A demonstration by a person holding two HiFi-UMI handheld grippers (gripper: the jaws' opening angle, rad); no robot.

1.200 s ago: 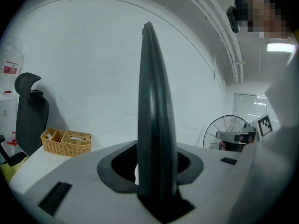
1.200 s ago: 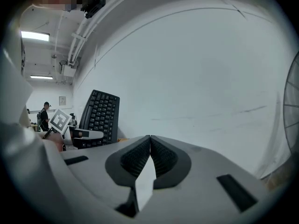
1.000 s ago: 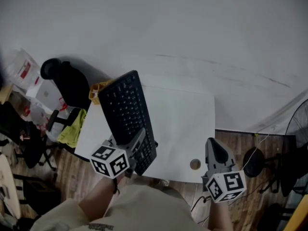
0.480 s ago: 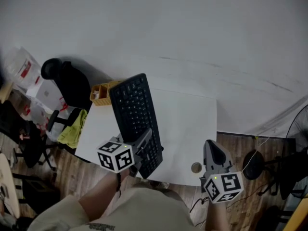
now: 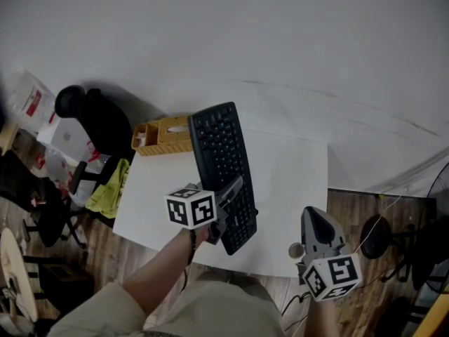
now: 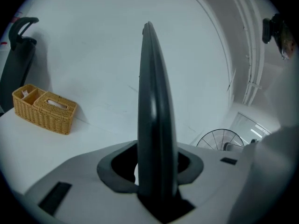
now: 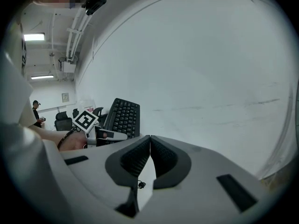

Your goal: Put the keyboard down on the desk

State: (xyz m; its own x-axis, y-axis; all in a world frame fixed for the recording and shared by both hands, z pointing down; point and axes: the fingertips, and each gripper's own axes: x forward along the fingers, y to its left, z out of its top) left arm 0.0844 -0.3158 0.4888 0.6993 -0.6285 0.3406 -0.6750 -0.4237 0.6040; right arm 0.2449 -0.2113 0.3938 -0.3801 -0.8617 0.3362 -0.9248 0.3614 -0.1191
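Note:
A black keyboard [image 5: 223, 161] hangs over the white desk [image 5: 291, 177], its length running away from me and its keys tipped toward the right. My left gripper [image 5: 228, 201] is shut on its near end. In the left gripper view the keyboard [image 6: 154, 101] stands edge-on between the jaws, which press on both of its faces. My right gripper [image 5: 316, 225] hovers at the desk's front right corner, shut and holding nothing. In the right gripper view its fingers [image 7: 150, 140] meet at the tips, and the keyboard [image 7: 124, 118] shows beyond them to the left.
A wicker basket [image 5: 165, 135] sits at the desk's back left corner, just left of the keyboard's far end. A small round brown object [image 5: 295, 249] lies near the front edge by the right gripper. Left of the desk stands a black chair [image 5: 95, 121]. A fan [image 6: 222, 140] stands to the right.
The left gripper has carried the keyboard to the right and lower over the desk, uncovering the wicker basket. The right gripper has shifted only a little.

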